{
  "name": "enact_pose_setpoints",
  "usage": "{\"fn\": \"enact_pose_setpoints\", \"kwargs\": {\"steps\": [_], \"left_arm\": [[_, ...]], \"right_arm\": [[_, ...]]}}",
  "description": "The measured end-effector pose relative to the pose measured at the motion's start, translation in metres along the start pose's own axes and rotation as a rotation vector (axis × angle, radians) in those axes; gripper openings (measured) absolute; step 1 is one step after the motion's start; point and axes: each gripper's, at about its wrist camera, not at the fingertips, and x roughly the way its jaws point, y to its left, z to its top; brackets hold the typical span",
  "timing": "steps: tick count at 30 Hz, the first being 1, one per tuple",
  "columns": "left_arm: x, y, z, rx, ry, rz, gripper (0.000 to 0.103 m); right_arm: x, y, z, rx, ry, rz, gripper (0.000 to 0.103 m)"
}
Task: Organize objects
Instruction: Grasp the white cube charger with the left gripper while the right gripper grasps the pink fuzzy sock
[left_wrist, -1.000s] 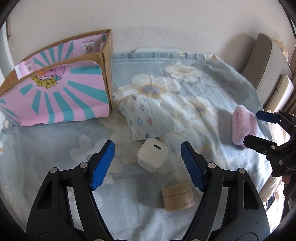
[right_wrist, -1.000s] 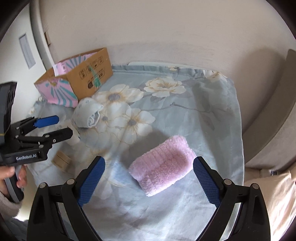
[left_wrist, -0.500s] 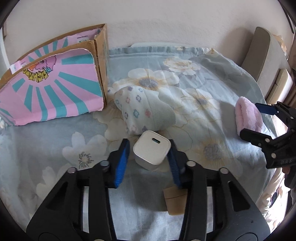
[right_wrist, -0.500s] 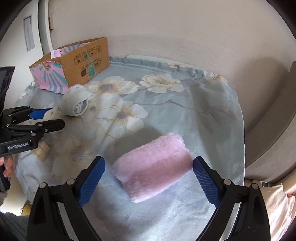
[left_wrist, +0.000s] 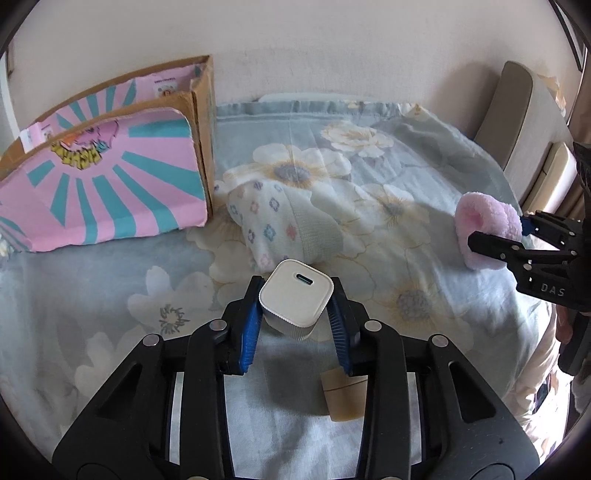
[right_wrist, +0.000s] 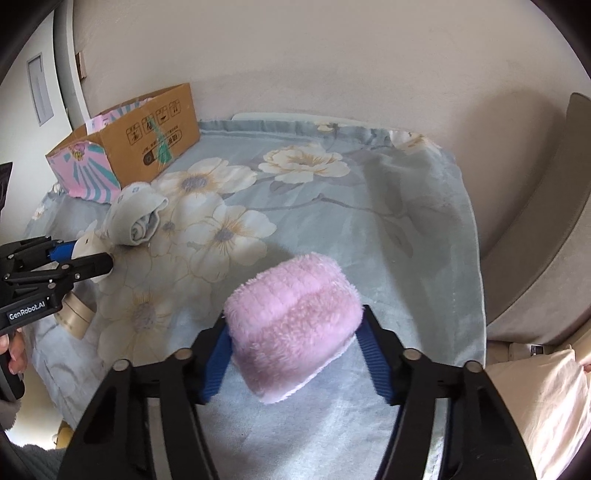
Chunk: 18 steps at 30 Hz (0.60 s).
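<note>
Floral blue bedspread (left_wrist: 388, 155) carries everything; nothing visibly boxed. Your left hand-held gripper (left_wrist: 295, 325) pinches the white square charger (left_wrist: 295, 299); the right hand-held gripper (right_wrist: 295, 354) is closing around the pink fluffy roll (right_wrist: 291, 317). Far-left cardboard box (right_wrist: 159, 136) waits.

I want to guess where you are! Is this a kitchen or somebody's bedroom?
Probably a bedroom at home, not a kitchen. A soft flowered blanket covers what looks like a bed against the wall, a pillow lies beside it, and rolled socks and a fluffy pink roll wait to be tidied.
</note>
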Motion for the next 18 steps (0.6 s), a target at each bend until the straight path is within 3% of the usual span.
{"fn": "enact_pose_setpoints", "kwargs": {"steps": [2,7,18], "left_arm": [[-0.005,0.000,0.004,-0.004,-0.007,-0.001,0.031],[-0.016,0.005,0.015,-0.024,-0.017,-0.011,0.031],[-0.062,0.032,0.061,-0.048,-0.061,-0.044,0.031]], "right_arm": [[-0.003,0.000,0.003,0.003,-0.009,-0.005,0.042],[-0.007,-0.002,0.010,0.029,-0.012,-0.001,0.033],[-0.031,0.008,0.044,0.058,-0.011,0.042,0.032]]}}
